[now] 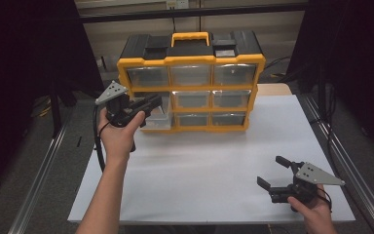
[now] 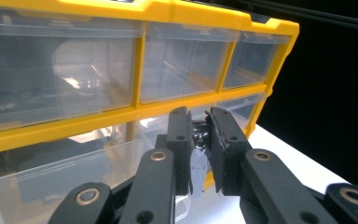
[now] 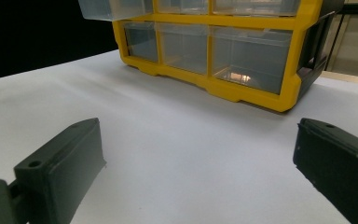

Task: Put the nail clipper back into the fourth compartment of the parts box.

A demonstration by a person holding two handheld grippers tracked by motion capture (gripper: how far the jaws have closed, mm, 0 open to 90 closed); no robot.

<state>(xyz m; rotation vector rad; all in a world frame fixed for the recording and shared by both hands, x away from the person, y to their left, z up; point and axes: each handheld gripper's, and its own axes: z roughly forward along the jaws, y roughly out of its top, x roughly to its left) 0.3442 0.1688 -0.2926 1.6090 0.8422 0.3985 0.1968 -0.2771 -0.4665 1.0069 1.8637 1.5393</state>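
A yellow and black drawer cabinet (image 1: 191,61) with clear drawers stands at the back of the white table (image 1: 199,170). Its middle-left drawer (image 1: 159,117) is pulled out. My left gripper (image 1: 152,103) hovers over that drawer, shut on a small silvery metal part (image 2: 198,161) that sits pinched between the jaws. In the left gripper view the open drawer (image 2: 46,186) lies just below the jaws. My right gripper (image 1: 271,170) rests low at the table's front right, open and holding nothing, pointing toward the cabinet (image 3: 242,91).
Black curtains flank the table on both sides. Metal rails (image 1: 39,180) run along the table's left and right edges. A wide bare stretch of white tabletop (image 3: 177,140) lies between the right gripper and the cabinet.
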